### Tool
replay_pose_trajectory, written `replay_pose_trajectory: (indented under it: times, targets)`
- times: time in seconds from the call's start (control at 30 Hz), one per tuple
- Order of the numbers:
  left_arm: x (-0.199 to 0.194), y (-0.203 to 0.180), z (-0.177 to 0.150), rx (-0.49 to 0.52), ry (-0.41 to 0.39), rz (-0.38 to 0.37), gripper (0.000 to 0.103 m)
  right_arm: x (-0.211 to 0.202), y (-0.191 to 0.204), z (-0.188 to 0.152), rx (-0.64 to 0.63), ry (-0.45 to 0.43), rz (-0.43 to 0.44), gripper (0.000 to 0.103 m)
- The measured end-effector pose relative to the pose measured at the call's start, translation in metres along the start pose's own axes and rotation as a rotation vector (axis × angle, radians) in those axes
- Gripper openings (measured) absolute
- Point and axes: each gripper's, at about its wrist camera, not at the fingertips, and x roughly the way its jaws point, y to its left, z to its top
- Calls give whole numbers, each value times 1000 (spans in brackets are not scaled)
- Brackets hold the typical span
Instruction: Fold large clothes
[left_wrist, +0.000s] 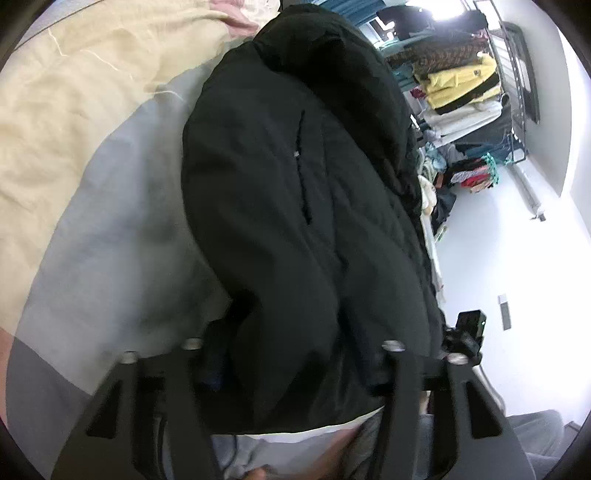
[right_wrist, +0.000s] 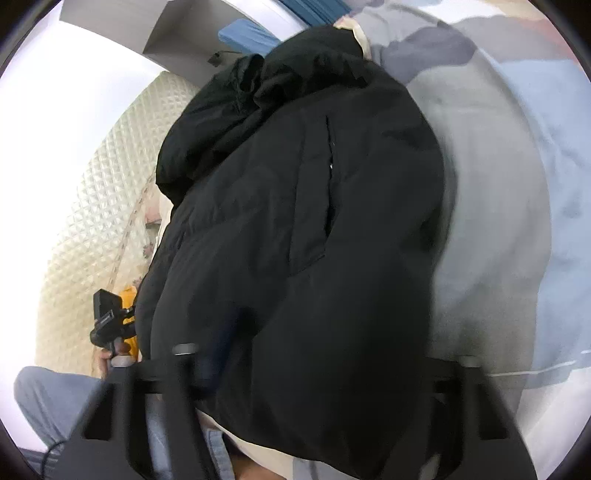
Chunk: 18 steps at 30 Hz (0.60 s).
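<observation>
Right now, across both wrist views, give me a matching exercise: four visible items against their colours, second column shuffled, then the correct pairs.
Items:
1. jacket
2. folded garment on the rack
3. bedsheet
4. blanket

Colours:
A. cream
B. black
C. pale blue-grey
D. yellow

Pairs: 1-B, 2-D, 3-C, 4-A

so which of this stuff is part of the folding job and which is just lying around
Part of the job: black jacket, left tool, right tool.

Lying about: cream blanket, clothes rack, yellow clothes, quilted mattress.
</observation>
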Motion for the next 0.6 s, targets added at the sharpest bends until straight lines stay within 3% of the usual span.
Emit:
replay_pose_trajectory:
  times: [0.07, 0.2, 0.43, 0.6]
  targets:
    - [-4, -9, 3, -17, -15, -20, 24, -13, 7, 4, -2, -51, 17, 14]
    - [-22, -22, 12, -30, -41, -24, 9, -39, 36, 20, -49, -134, 48, 9]
    - [-67, -69, 42, -5, -163, -7, 6, -90, 94, 65, -108, -279, 107, 6]
    - [-107, -105, 66, -6, -241, -58, 5, -125, 131, 92, -141, -336, 149, 6]
